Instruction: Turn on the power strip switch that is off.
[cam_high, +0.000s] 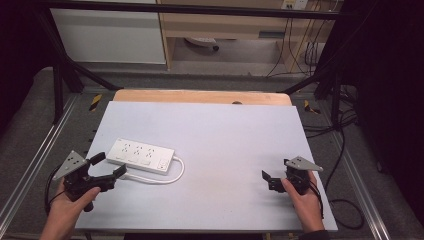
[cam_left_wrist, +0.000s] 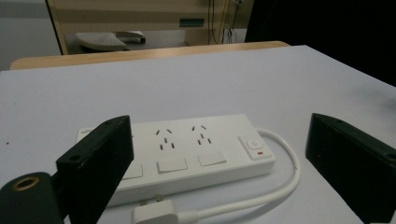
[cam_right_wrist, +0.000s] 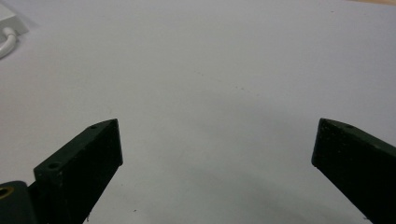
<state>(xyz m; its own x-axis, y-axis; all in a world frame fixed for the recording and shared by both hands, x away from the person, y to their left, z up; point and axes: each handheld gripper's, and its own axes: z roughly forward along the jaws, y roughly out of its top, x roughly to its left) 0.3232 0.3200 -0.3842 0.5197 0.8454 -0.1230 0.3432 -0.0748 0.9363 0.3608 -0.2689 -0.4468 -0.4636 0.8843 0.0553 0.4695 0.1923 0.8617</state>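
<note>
White sheeting covers the table (cam_high: 220, 150), with a strip of bare wood (cam_high: 200, 96) showing along its far edge; beyond that stand a pale wooden desk (cam_high: 225, 25) and a white cabinet (cam_high: 110, 35), and dark cables (cam_high: 300, 50) hang down to the grey floor. Black frame bars (cam_high: 200, 9) run across the top and down both sides of the high view. On the near left of the sheet lies a white power strip (cam_high: 141, 155), flat, its sockets facing up and its switch (cam_left_wrist: 254, 147) at the right end. Its white cord (cam_high: 172, 175) loops out from that end and curls back along the near side, ending in a plug (cam_left_wrist: 156, 212) that lies just in front of the strip. The left gripper (cam_high: 111, 166) sits at the near left edge, held in a hand (cam_high: 70, 205), its jaws spread wide and empty, aimed at the strip; the plug and cord lie between them and the strip, close but not touched. The right gripper (cam_high: 270, 181) rests well apart at the near right, in the other hand (cam_high: 305, 202), its jaws also wide apart with bare sheet between them. A corner of the strip and a bit of cord show at the top left of the right gripper view.
</note>
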